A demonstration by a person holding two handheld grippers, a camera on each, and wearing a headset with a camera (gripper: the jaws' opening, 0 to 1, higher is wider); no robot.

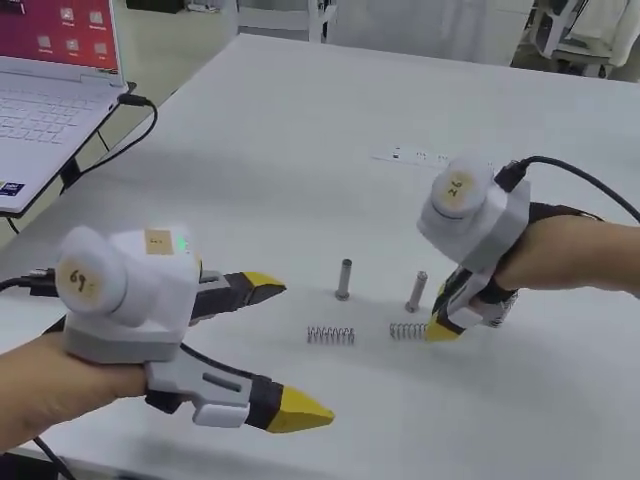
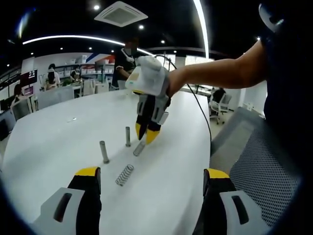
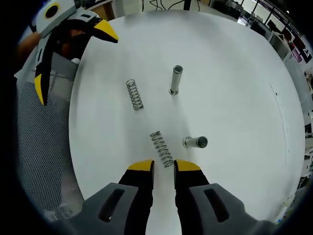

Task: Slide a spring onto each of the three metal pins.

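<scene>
Two pins (image 3: 175, 80) stand upright on the desk (image 1: 300, 120), with two springs (image 3: 135, 94) lying flat just before them. The right gripper (image 3: 164, 166), jaws narrowly apart, straddles the end of the near spring (image 3: 161, 148) without pinching it yet. Close gently near that end, leaving length free to tip over a pin. The left gripper (image 1: 283, 346) hangs spread wide. The right gripper view shows the gap beside the coil, hidden in the head view.

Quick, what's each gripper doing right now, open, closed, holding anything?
Left gripper: wide open, holding nothing.
Right gripper: slightly open, jaws flanking the end of a spring.
</scene>
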